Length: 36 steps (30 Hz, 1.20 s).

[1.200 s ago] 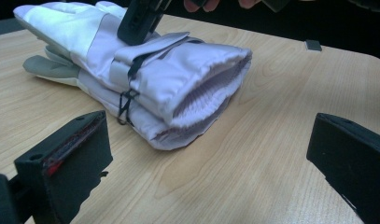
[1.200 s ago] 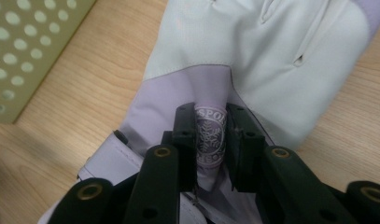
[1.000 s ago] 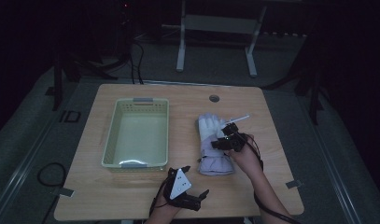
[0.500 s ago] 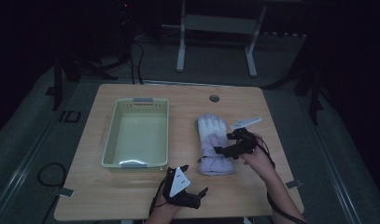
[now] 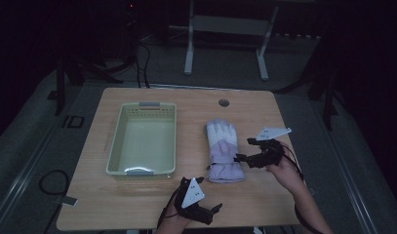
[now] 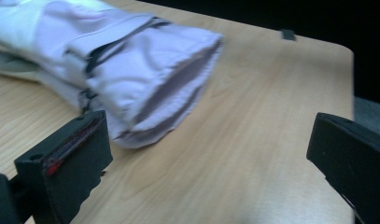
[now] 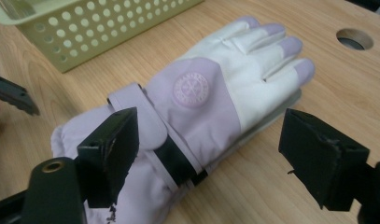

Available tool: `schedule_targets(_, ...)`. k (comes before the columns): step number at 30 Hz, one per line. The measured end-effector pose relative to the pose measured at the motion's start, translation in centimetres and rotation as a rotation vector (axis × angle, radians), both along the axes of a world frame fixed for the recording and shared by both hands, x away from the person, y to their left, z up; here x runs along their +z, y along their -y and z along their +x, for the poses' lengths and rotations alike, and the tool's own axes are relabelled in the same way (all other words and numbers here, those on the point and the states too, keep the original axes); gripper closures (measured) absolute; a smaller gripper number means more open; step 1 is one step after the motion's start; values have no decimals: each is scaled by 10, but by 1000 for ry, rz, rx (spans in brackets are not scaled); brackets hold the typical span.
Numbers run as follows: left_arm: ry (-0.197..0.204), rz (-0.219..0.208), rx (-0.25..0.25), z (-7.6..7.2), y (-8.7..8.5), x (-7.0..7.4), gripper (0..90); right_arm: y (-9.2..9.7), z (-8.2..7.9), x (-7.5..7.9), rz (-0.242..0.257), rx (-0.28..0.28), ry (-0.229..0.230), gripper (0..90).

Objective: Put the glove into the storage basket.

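Lying flat on the bench toward its right half, the glove (image 5: 224, 149) points its white fingers at the far edge and its lilac cuff at the near edge, just right of the pale green basket (image 5: 143, 138) and not touching it. Over the last second the right claw (image 5: 245, 149) has drawn back off the glove's wrist to the right; it now hovers beside the cuff strap, released, jaws wide on either side of the wrist in the right gripper view, holding nothing. That reads as a regrip or a fresh approach, so the glove is not yet picked up and the basket stands empty. The left claw (image 5: 213, 210) has hardly moved, waiting near the near edge, also released, its jaws spread before the cuff opening in the left gripper view. The glove (image 7: 211, 98) looks padded and soft: lilac back with a round embossed badge, white fingers with lilac tips, a dark wrist band, the cuff (image 6: 145, 88) gaping slightly.
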<state>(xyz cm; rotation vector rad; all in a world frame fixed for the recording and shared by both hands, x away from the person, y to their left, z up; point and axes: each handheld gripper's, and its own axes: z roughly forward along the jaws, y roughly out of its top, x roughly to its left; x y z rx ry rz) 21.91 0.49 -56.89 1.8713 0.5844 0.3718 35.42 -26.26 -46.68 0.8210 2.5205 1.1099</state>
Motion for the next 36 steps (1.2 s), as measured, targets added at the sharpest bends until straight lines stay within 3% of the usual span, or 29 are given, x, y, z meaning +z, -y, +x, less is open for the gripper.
schedule_targets(2,-9,18,13,-1,2,6,1,3,-1,0,-18,-10,-6,191)
schedule_targets(5,-82,-5,8,3,1,18,1,9,-1,2,8,-11,-51,165)
schedule_targets(7,-156,-31,-21,8,1,29,1,13,-3,4,30,-23,-24,160)
schedule_targets(9,-202,-44,-45,14,3,41,1,16,-2,7,50,-18,-15,149)
schedule_targets(14,-166,-22,-25,31,13,69,1,20,-3,7,-5,-39,18,117)
schedule_targets(15,-166,-22,-25,31,13,69,1,20,-3,7,-5,-39,18,117)
schedule_targets(17,-146,-15,-8,46,17,82,1,21,-3,2,-12,-34,-9,107)
schedule_targets(21,-113,-26,22,66,20,95,1,21,-3,1,2,-33,-1,108)
schedule_targets(23,-101,-22,33,71,22,97,1,21,-2,2,8,-40,11,142)
schedule_targets(24,-84,-19,42,79,23,101,5,24,3,4,7,-38,18,212)
schedule_targets(28,-69,-24,84,95,24,103,104,23,11,6,26,-40,33,317)
schedule_targets(30,-89,-1,116,104,26,102,162,20,18,5,29,-52,42,363)
schedule_targets(32,-91,4,129,107,27,101,164,18,21,4,41,-51,32,377)
schedule_targets(33,-116,47,171,117,32,96,167,13,26,0,33,-56,32,394)
schedule_targets(34,-116,47,171,117,32,96,168,11,27,-2,31,-56,29,398)
schedule_targets(35,-149,99,210,124,35,91,167,8,29,-4,34,-52,22,397)
schedule_targets(36,-170,108,217,129,37,87,168,6,30,-7,29,-48,20,397)
